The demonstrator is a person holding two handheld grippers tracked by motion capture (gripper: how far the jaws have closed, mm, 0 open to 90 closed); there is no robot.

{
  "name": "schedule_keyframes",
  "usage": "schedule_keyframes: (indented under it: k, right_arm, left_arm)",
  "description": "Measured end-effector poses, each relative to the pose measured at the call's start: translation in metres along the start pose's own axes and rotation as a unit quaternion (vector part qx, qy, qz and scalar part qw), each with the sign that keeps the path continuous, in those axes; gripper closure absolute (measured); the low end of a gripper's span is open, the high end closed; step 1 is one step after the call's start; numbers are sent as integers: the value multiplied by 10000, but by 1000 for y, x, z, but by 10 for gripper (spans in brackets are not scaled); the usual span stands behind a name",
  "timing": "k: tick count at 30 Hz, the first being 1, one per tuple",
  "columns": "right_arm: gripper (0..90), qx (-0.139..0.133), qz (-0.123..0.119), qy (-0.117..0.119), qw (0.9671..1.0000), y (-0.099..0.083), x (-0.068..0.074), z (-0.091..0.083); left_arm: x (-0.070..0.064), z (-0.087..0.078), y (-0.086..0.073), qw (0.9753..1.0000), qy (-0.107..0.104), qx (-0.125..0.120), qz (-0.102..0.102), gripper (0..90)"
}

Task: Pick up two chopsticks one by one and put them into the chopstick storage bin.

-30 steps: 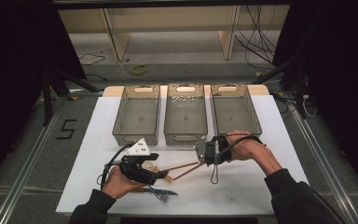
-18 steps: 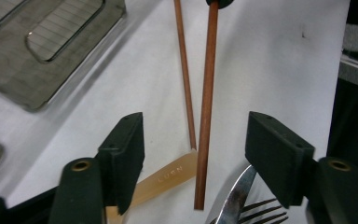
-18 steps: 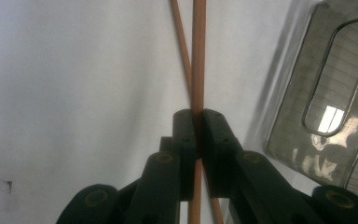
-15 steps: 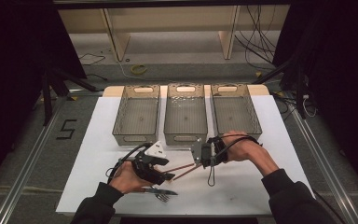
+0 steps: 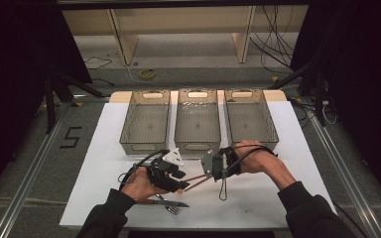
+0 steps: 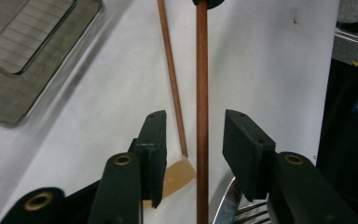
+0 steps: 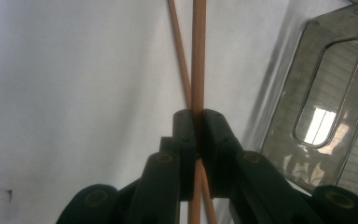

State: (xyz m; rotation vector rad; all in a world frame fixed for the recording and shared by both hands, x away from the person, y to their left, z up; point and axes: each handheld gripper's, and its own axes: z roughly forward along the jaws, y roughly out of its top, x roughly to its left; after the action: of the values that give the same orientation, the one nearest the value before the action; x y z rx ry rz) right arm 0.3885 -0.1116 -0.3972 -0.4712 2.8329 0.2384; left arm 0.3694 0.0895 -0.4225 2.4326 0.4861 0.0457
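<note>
My right claw (image 7: pixel 196 140) pinches one chopstick (image 7: pixel 198 56); my left claw (image 6: pixel 193 140) gapes around it, needing only to close.

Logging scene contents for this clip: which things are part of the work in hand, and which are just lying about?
In the job:
- brown stick, clamped in the right gripper, running between the open jaws of the left gripper
- second brown stick, lying on the white table

Lying about:
- fork
- knife
- three clear bins

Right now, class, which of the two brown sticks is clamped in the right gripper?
The raised stick, pinched between the right gripper jaws; the thinner-looking stick lies on the table behind it, crossing it.
</note>
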Motion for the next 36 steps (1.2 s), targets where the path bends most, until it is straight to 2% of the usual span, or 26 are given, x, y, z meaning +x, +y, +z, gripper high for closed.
schedule_keyframes:
  k: [7, 17, 25, 29, 31, 33, 36]
  right_arm:
    - [846, 48, -68, -7, 10000, 5, 0, -2]
    - [846, 39, -72, -17, 10000, 8, 2, -1]
    - [828, 23, -97, -20, 9999, 8, 3, -2]
    - [653, 10, 108, -134, 9999, 6, 3, -6]
    - [572, -80, 359, -289, 9989, 3, 3, -11]
    - [510, -271, 444, -437, 9977, -2, 2, -18]
    - [438, -578, 693, -598, 9941, -7, 2, -30]
  left_arm:
    - [-1, 3, 3, 10000, -55, 46, 40, 675]
    - [-1, 4, 3, 9998, -105, 79, 136, 828]
    - [-2, 4, 3, 9998, -57, 122, 154, 848]
    - [0, 1, 1, 9999, -22, 86, 88, 850]
    - [3, -2, -1, 10000, 32, 61, 43, 850]
    - [6, -6, -3, 9999, 105, 20, -19, 850]
    - [12, -13, -6, 9997, 190, -92, -131, 850]
